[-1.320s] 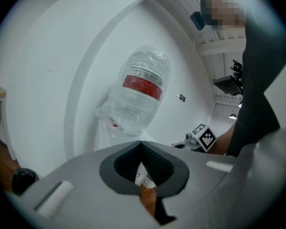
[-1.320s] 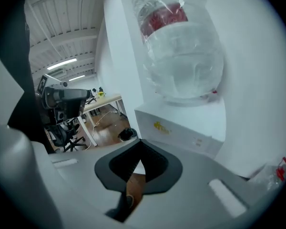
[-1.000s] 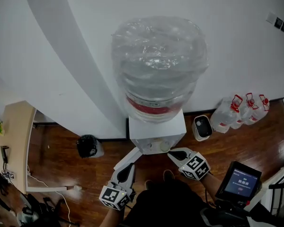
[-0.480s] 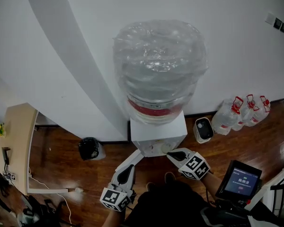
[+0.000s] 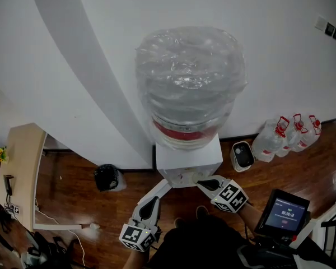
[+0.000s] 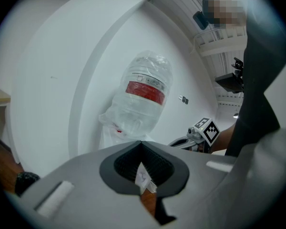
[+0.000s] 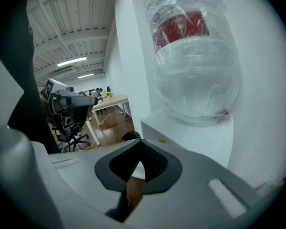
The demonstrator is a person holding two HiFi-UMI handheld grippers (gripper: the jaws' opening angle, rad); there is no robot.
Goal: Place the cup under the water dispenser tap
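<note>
A white water dispenser stands against the wall, topped by a large bottle wrapped in clear plastic with a red band. No cup shows in any view, and the tap is hidden below the dispenser's top. My left gripper points at the dispenser's front left corner, its jaws closed tip to tip with nothing between them. My right gripper sits close to the front right corner, likewise shut and empty. Each gripper view shows the bottle ahead and the other gripper off to the side.
A black bin stands on the wooden floor left of the dispenser. To the right are a small white appliance and several water jugs with red handles. A lit screen is at lower right, a desk at far left.
The head view has drifted slightly, so the dispenser sits a little lower in frame. Both grippers keep their places by its front, jaws still shut.
</note>
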